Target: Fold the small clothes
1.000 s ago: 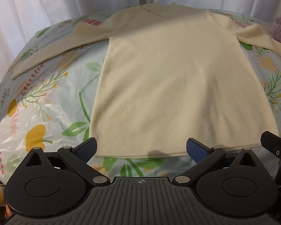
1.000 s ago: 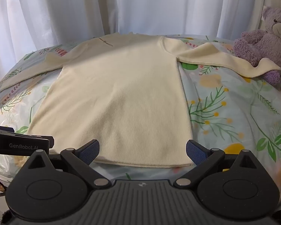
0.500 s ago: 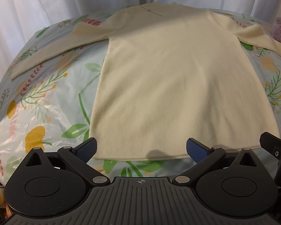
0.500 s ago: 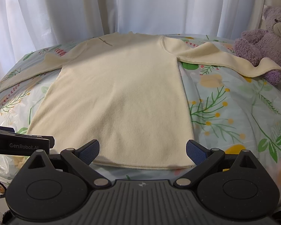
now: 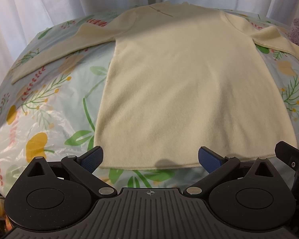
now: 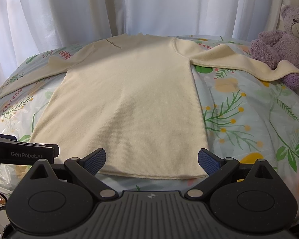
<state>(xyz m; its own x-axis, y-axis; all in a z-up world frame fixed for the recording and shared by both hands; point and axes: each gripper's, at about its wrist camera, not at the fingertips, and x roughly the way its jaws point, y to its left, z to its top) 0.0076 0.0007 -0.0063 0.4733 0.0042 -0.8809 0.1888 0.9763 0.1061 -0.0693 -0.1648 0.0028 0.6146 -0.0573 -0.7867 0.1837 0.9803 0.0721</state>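
Leftmost, white curtain (image 6: 69, 16) behind a floral-print tablecloth (image 5: 41, 107). Next, left sleeve (image 5: 49, 57) stretched out flat across the print. Centrally, cream long-sleeved top (image 5: 181, 83) spread flat, neckline far, hem near. Just short of that hem, left gripper (image 5: 150, 158), fingers spread wide, holding nothing. Beside it, right gripper (image 6: 151, 160), likewise spread wide and empty. Rightward, right sleeve (image 6: 237, 61) with cuff draped onto a purple teddy bear (image 6: 283, 39).
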